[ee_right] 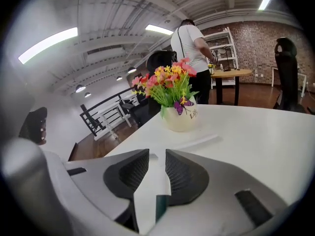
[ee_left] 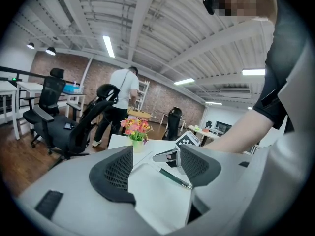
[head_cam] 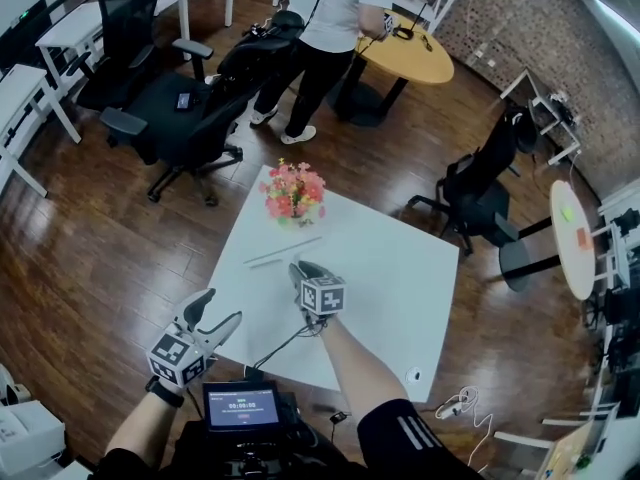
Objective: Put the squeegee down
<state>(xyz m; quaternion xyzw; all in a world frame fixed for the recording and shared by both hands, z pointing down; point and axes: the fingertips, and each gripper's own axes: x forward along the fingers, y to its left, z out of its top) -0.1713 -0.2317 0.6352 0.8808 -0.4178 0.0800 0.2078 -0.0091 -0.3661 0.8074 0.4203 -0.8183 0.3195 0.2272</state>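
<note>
The squeegee lies across the white table (head_cam: 400,288). Its white blade (head_cam: 285,251) (ee_right: 197,141) rests flat in front of the flower pot (head_cam: 293,193). Its thin dark green handle (ee_right: 161,206) (ee_left: 174,177) runs back between the jaws of my right gripper (head_cam: 298,268) (ee_right: 157,156), which sits low over the table and is shut on the handle. My left gripper (head_cam: 220,308) (ee_left: 156,151) hovers open at the table's front left edge with nothing between its fingers, pointing at the right gripper (ee_left: 170,156).
A pot of pink and yellow flowers (ee_right: 178,114) (ee_left: 137,132) stands at the table's far side. Black office chairs (head_cam: 190,118) (head_cam: 480,183) surround the table. A person (head_cam: 330,28) stands by a round wooden table (head_cam: 410,53). A small screen (head_cam: 242,406) sits at my chest.
</note>
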